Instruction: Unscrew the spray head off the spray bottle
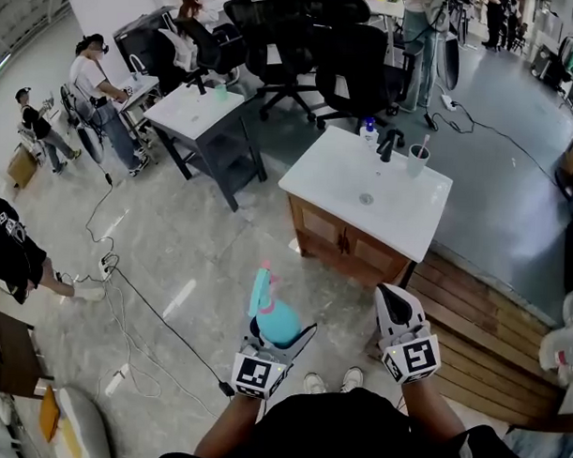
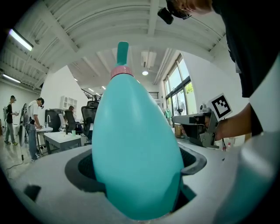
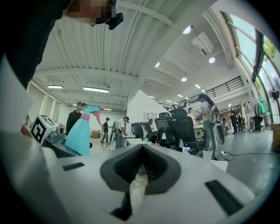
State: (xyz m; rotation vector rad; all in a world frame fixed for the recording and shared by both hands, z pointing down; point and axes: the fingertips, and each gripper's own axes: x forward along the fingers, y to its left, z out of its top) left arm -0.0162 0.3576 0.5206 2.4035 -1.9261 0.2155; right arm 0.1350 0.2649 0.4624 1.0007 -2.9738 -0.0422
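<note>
My left gripper (image 1: pixel 278 333) is shut on the body of a teal spray bottle (image 1: pixel 277 319), held low in front of me and pointing away. The bottle's spray head (image 1: pixel 262 286) with its pink collar sticks out past the jaws. In the left gripper view the teal body (image 2: pixel 135 148) fills the jaws, with the pink collar (image 2: pixel 121 71) and teal head (image 2: pixel 123 50) above it. My right gripper (image 1: pixel 393 295) hangs level to the right, apart from the bottle, shut with nothing in it. In the right gripper view its jaws (image 3: pixel 140 165) meet, and the bottle (image 3: pixel 80 131) shows at left.
A white-topped wooden cabinet (image 1: pixel 400 213) with a sink stands ahead, bearing a cup (image 1: pixel 417 160) and a small bottle (image 1: pixel 369 130). Wooden steps (image 1: pixel 480 324) lie at right. A grey desk (image 1: pixel 201 112), office chairs, floor cables (image 1: pixel 134 293) and several people are at left and behind.
</note>
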